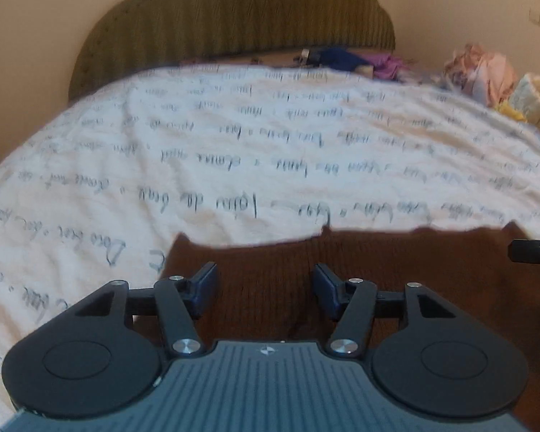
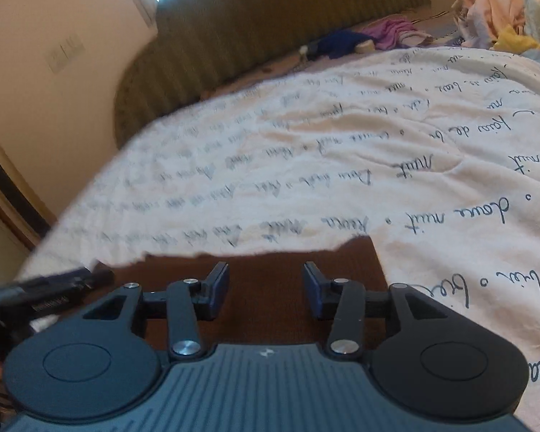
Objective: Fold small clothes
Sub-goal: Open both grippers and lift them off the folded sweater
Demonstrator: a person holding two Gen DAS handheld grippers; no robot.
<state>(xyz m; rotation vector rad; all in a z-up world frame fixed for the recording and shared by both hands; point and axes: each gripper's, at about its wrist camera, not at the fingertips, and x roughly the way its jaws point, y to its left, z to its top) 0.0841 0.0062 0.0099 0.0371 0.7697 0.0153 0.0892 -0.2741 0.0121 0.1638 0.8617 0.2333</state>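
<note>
A brown knit garment point(image 1: 414, 273) lies flat on the bed, its far edge running across both views. My left gripper point(image 1: 265, 282) hovers over the garment's left part, open, with nothing between its blue pads point(image 1: 207, 284). My right gripper point(image 2: 265, 282) is open above the garment's right end point(image 2: 270, 257), its pads apart and empty. The right gripper's tip point(image 1: 532, 252) shows at the left wrist view's right edge. The left gripper point(image 2: 54, 297) shows blurred at the right wrist view's left edge.
A white bedspread point(image 1: 234, 136) with script lettering covers the bed. An olive headboard point(image 1: 241, 18) stands behind it. Blue and purple clothes point(image 1: 356, 61) lie near the headboard. A pile of pink and yellow clothes point(image 1: 493, 75) sits at the far right.
</note>
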